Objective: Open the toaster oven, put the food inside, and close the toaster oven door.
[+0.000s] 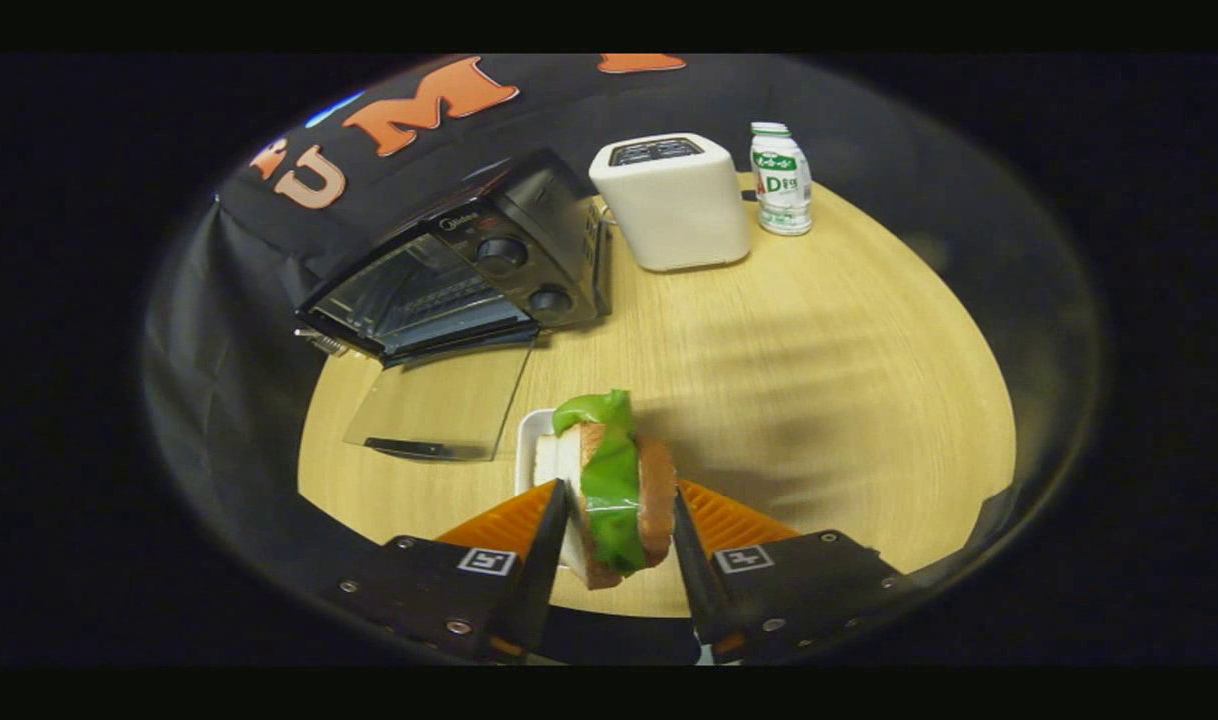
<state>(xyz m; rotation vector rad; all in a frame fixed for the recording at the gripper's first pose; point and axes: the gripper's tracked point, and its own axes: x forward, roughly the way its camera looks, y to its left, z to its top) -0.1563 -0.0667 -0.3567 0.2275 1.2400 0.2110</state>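
Lighting moderate, from above; wooden table (789, 330) evenly lit, with soft broad shadows across its middle. Faint glare on the toaster oven (459, 265) glass door. Strong fisheye bending toward the rim; edges darken and blur. Centre sharp.

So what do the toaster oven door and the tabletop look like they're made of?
Toaster oven door: looks like clear glass, since the wood shows through it, with a dark handle strip. Table: pale wood or wood-look laminate, matte with visible grain. The gripper is shut on the sandwich.
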